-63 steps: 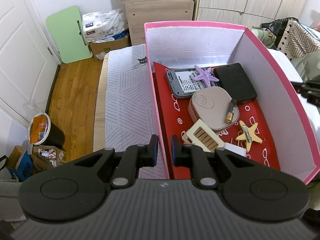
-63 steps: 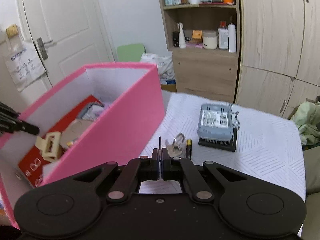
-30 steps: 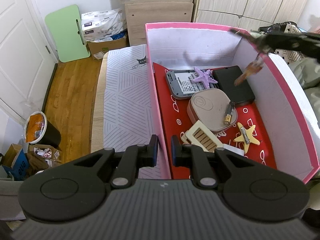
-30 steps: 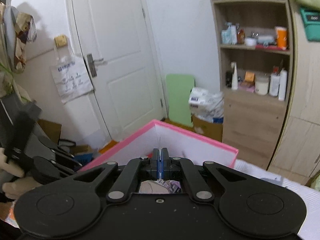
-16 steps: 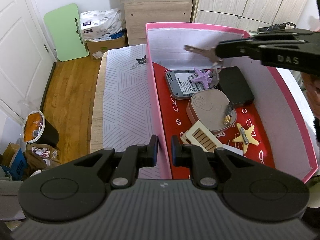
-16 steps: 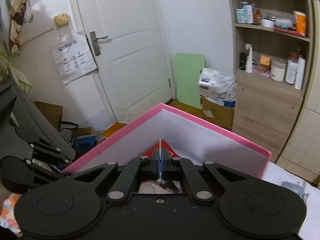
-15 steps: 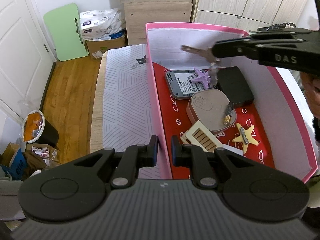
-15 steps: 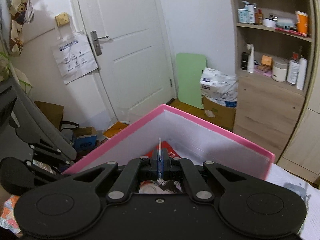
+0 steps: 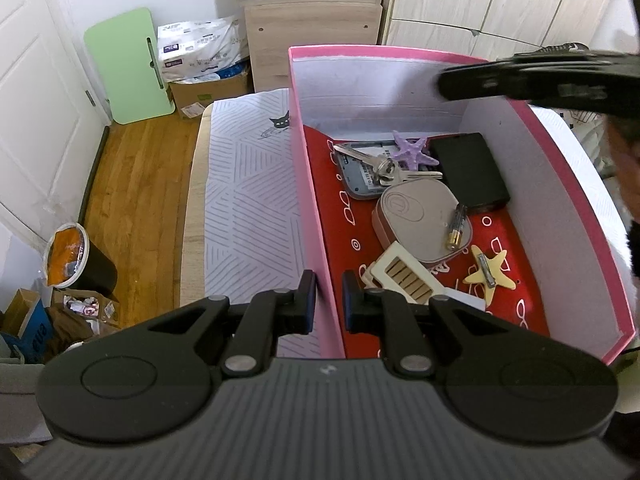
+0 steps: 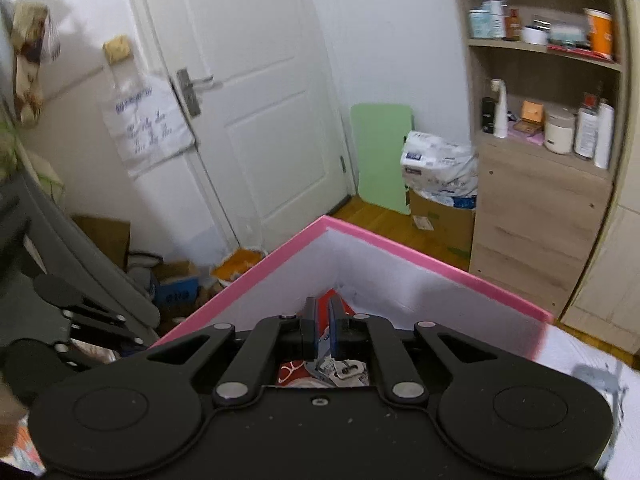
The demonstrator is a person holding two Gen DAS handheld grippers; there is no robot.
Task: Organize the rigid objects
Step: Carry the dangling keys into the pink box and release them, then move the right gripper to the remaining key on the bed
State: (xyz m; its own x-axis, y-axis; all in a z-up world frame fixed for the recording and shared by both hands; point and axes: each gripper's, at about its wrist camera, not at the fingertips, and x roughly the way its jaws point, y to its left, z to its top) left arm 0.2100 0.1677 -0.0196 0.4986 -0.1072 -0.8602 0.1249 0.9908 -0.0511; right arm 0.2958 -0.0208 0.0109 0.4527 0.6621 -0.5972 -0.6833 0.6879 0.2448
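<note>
The pink box [image 9: 400, 53] stands on the bed-like table, and my left gripper [image 9: 328, 300] is shut on its left wall. Inside lie a bunch of keys [image 9: 382, 164] across a grey router [image 9: 358, 184], a purple starfish [image 9: 414, 150], a black case [image 9: 470, 170], a taupe round device [image 9: 420, 220], a battery [image 9: 456, 228], a yellow star clip [image 9: 488, 274] and a cream piece [image 9: 404, 276]. My right gripper [image 10: 322, 316] hovers over the box's far corner [image 10: 400, 246]. Its jaws are opening, with nothing between them. In the left wrist view the right gripper [image 9: 448, 82] shows blurred at the upper right.
A striped cloth [image 9: 248, 184] covers the surface left of the box. On the wooden floor stand a bin [image 9: 70, 256], a green board [image 9: 128, 64] and a cardboard carton [image 9: 208, 88]. A wooden shelf unit [image 9: 312, 36] and a white door [image 10: 256, 80] lie beyond.
The keys that the right gripper held above the box now lie inside on the router. The right gripper's jaws have parted and it has drawn back to the right. The left gripper stays still.
</note>
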